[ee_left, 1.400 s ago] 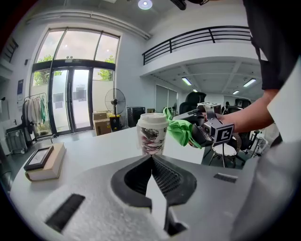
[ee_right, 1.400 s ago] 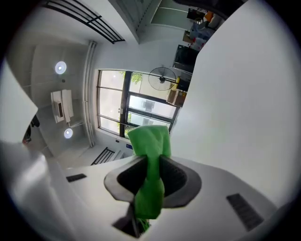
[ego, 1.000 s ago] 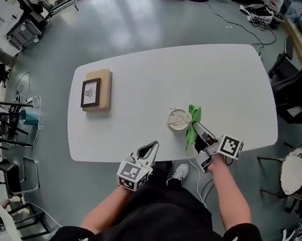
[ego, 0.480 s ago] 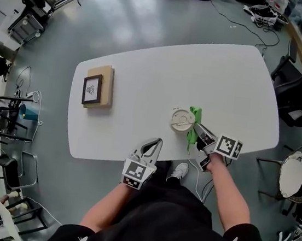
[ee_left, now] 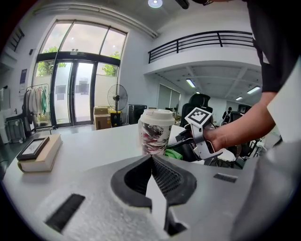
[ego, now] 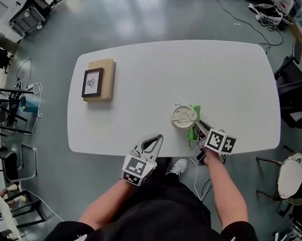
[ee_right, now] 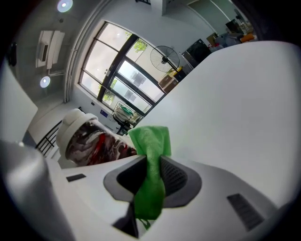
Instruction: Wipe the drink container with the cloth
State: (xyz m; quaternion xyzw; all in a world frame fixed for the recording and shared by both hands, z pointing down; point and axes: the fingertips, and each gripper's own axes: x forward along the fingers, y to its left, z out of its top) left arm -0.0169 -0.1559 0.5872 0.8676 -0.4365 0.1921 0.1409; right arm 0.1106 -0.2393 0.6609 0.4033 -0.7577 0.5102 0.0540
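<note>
Head view: drink container [ego: 184, 116] upright near the table [ego: 146, 72] front edge; right gripper [ego: 197, 131] just beside it, green cloth [ego: 195, 111] brought against its side, apparently for wiping; left gripper [ego: 152, 141] idle at the table edge, apart.

Left gripper view: jaws closed together, empty.

Right gripper view: jaws clamped on the cloth, container close at left.

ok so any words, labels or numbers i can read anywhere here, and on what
No readable text anywhere.
Cup: red and black pattern, no words made out.
Framed picture: dark graphic, too small to read.
Marker cubes: black-and-white squares only, no letters.
</note>
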